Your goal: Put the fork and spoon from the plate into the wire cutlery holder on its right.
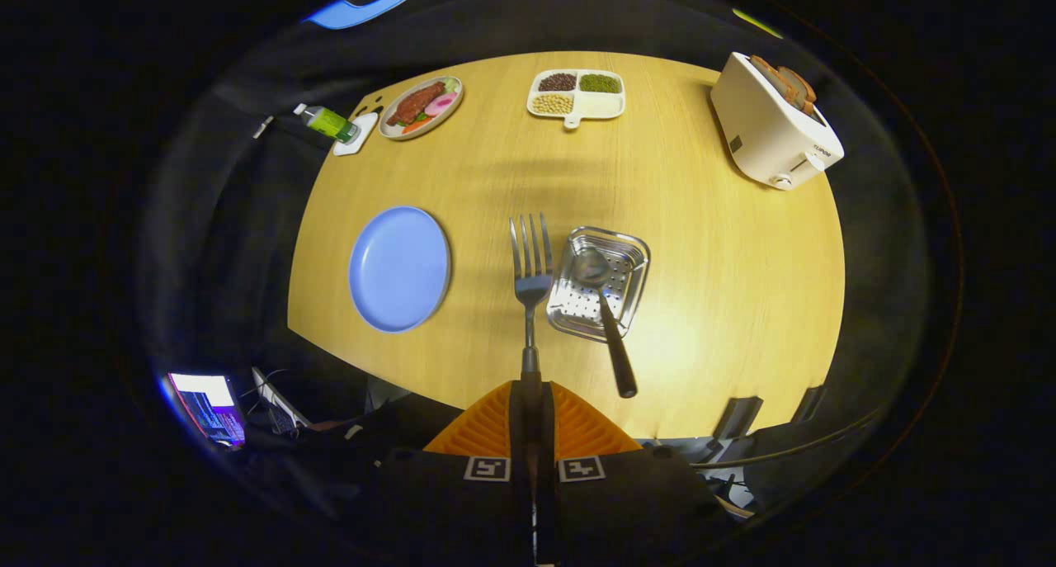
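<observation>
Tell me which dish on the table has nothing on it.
The blue plate, left of the fork held in the gripper. The other dishes hold food, and the metal holder has the spoon.

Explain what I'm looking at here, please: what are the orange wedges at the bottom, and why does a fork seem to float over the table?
The camera rides on a hand-held gripper, a two-finger tool that a person carries, and it looks forward along the fingers. The orange wedges are those fingers, pressed together on the handle of the fork, so the fork is held up over the wooden table, tines pointing away. Just right of it sits the metal cutlery holder with the spoon already in it, handle poking out over the rim. To the left lies the blue plate. Further back are a plate of food, a tray of beans, a green bottle and a white toaster with bread in it.
</observation>
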The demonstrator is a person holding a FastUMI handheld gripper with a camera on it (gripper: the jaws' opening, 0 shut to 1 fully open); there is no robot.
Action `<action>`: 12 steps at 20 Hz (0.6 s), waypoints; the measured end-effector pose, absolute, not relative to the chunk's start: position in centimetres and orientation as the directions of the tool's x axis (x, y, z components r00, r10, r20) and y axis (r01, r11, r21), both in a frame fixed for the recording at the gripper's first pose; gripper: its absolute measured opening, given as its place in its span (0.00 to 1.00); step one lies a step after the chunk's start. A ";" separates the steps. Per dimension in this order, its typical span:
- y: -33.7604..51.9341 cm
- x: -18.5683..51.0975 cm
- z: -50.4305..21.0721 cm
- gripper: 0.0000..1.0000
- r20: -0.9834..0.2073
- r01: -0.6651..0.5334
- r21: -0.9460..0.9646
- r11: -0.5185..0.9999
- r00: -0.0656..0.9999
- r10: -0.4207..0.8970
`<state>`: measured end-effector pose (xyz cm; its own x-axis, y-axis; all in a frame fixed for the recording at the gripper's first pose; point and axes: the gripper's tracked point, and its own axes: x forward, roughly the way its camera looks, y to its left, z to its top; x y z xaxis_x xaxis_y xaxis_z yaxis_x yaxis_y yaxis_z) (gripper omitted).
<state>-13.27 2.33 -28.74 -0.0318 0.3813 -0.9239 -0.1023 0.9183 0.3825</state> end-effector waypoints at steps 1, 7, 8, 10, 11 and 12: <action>1.6 -13.3 -29.4 0.07 -0.928 -0.105 0.372 0.922 -0.069 0.367; -0.6 -13.3 -31.5 0.07 -0.887 -0.139 0.378 0.915 -0.336 0.316; -0.6 -13.1 -31.5 0.07 -0.873 -0.138 0.388 0.911 -0.373 0.315; -0.5 -12.7 -31.7 0.07 -0.852 -0.141 0.381 0.914 -0.439 0.287; -0.4 -12.6 -31.8 0.07 -0.841 -0.147 0.375 0.915 -0.469 0.269; -0.4 -12.4 -31.9 0.08 -0.834 -0.158 0.369 0.916 -0.491 0.251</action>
<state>-12.44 -0.40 -31.88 -0.4907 0.2511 -0.8344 -0.1584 0.9159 0.3688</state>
